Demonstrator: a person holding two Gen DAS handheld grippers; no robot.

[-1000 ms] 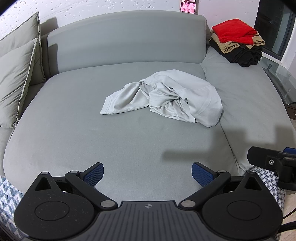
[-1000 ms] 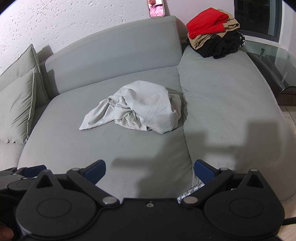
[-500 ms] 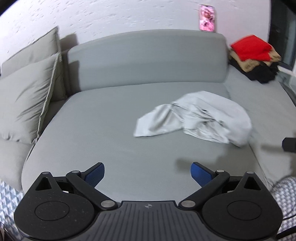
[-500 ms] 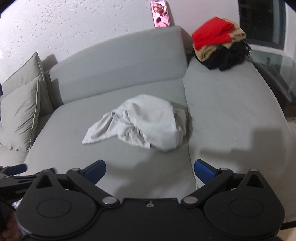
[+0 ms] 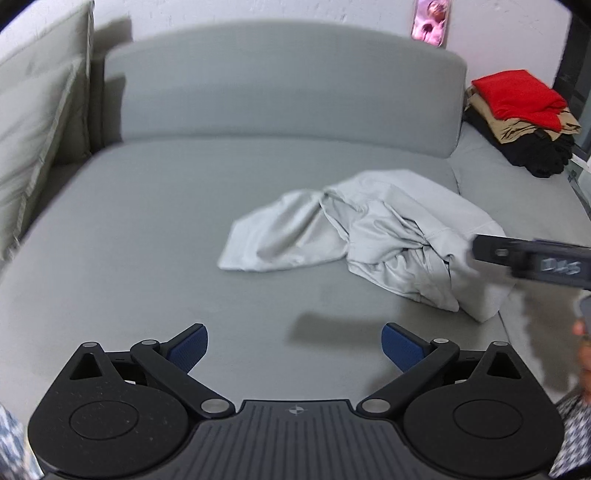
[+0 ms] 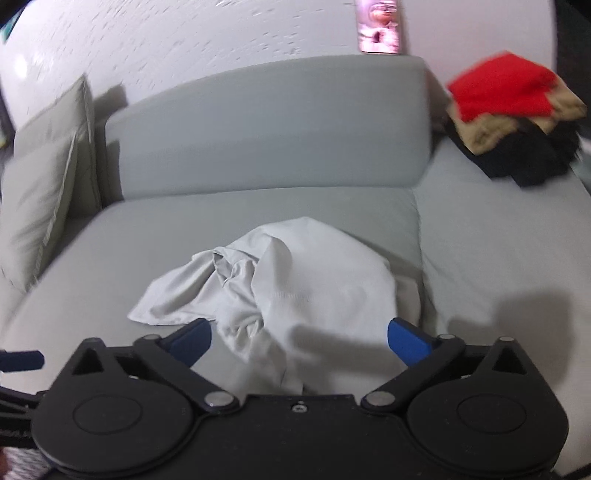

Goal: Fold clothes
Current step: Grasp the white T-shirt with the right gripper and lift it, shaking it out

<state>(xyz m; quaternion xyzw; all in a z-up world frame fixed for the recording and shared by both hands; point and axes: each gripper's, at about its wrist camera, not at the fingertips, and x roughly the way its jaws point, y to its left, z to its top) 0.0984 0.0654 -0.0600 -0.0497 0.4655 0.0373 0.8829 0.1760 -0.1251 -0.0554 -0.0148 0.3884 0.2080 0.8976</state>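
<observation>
A crumpled light grey garment [image 5: 373, 247] lies in a heap on the grey sofa seat [image 5: 147, 229], one flat end trailing to the left. My left gripper [image 5: 294, 349] stands open over bare seat, short of the heap and a little left of it. In the right wrist view the same garment [image 6: 288, 291] fills the middle, and my right gripper [image 6: 300, 341] hangs open directly over its near edge, nothing between the fingers. The right gripper's black body [image 5: 532, 258] crosses the heap's right side in the left wrist view.
A stack of folded clothes [image 5: 521, 114], red on top of tan and black, sits at the sofa's far right. Grey cushions [image 5: 33, 129] lean at the left. A phone [image 5: 430, 20] stands on the backrest [image 5: 288, 88]. A hand [image 5: 583, 347] shows at the right edge.
Both grippers have moved forward toward the garment. The right one now hovers over its near edge and has come into the left wrist view. Both jaws stay open.
</observation>
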